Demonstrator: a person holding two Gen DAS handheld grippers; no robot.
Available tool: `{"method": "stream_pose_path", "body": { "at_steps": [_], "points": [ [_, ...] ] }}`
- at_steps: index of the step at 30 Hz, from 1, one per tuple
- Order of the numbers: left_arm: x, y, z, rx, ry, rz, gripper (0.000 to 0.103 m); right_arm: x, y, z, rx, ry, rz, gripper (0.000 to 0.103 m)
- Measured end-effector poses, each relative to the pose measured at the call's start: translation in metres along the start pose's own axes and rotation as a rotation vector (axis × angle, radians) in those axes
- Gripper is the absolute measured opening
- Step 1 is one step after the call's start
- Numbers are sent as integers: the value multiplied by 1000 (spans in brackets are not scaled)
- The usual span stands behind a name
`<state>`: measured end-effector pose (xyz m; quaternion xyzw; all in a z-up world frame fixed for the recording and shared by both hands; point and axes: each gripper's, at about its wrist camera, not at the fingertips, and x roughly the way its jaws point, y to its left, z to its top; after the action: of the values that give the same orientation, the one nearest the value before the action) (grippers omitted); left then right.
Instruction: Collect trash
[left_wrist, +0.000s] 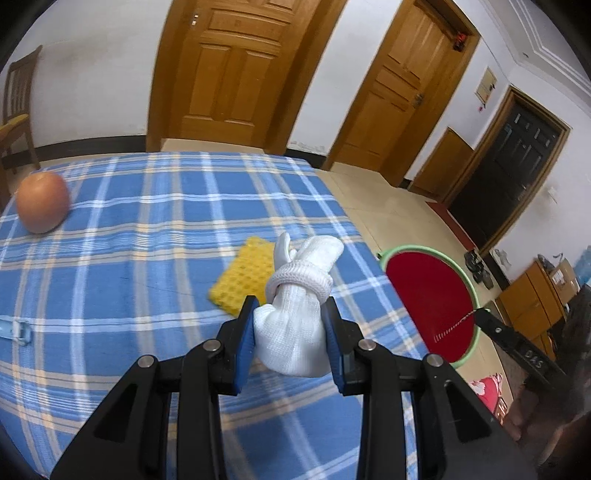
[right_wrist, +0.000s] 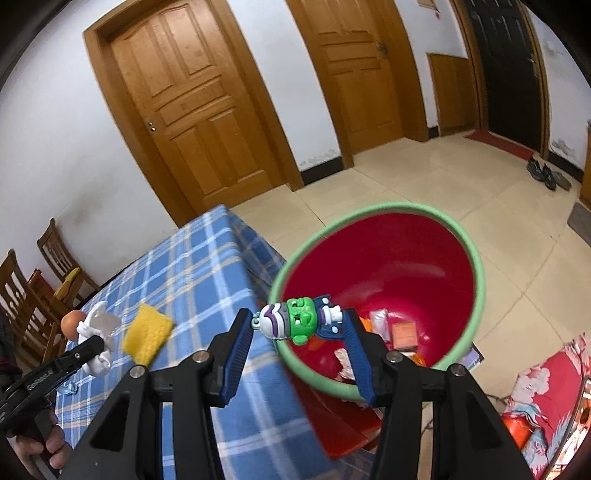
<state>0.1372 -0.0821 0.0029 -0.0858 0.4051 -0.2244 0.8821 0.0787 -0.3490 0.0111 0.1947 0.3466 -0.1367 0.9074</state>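
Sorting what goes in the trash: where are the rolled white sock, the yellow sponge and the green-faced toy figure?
rolled white sock (left_wrist: 295, 332), left wrist view, its body.
yellow sponge (left_wrist: 245, 275), left wrist view, top face.
green-faced toy figure (right_wrist: 303, 317), right wrist view, its face.

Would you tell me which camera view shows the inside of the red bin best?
The right wrist view: it looks down into the red bin, showing wrappers at its bottom beyond the toy figure. The left wrist view shows the bin only from the side, its contents hidden.
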Motion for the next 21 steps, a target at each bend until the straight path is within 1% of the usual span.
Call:
{"method": "stream_pose_path", "body": {
  "at_steps": [10, 14, 19, 21],
  "points": [
    [18, -42, -2, 71, 45, -32, 34, 11, -41, -1, 69, 31, -28, 53],
    [26, -57, -4, 100, 63, -40, 34, 16, -52, -3, 97, 53, -20, 54],
    [38, -74, -7, 133, 88, -46, 34, 17, -65, -4, 123, 51, -17, 54],
    [42, -81, -8, 142, 96, -48, 34, 17, -69, -3, 131, 47, -12, 57]
  ]
}}
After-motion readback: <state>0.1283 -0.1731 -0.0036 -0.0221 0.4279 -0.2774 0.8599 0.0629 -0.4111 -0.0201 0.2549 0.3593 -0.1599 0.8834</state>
